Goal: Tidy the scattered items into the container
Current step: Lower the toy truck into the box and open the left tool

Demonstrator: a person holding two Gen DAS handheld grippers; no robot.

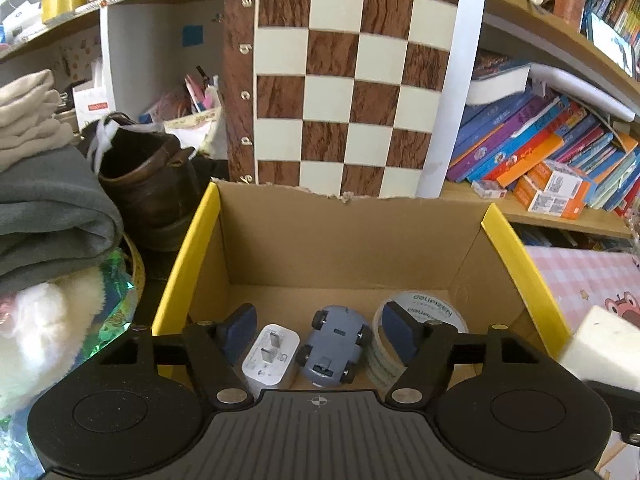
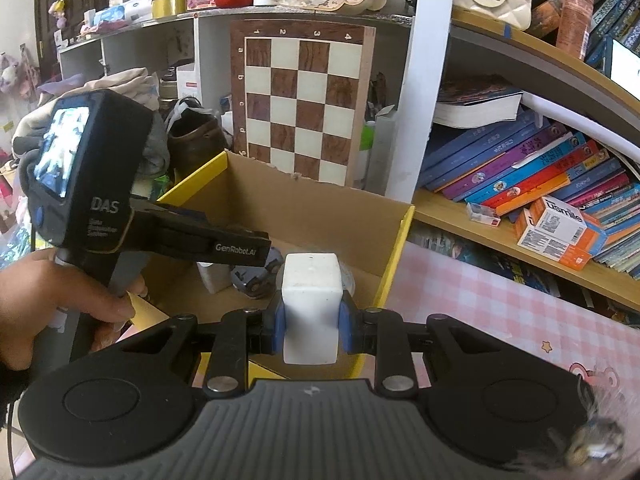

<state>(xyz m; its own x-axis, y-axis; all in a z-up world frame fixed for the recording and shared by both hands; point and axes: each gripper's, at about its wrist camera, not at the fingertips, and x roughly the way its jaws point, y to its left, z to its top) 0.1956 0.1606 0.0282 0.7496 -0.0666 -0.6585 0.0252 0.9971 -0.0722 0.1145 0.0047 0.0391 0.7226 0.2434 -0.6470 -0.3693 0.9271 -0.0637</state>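
A cardboard box with yellow rims holds a white plug adapter, an upturned grey toy car and a roll of clear tape. My left gripper is open and empty, hovering over these items inside the box. My right gripper is shut on a white block and holds it above the box's near right rim. The block's edge shows at the right of the left wrist view. The left gripper's body reaches into the box.
A chessboard leans behind the box. A brown shoe and folded clothes sit left of it. Books fill the shelf at right. A pink checked cloth covers the table right of the box.
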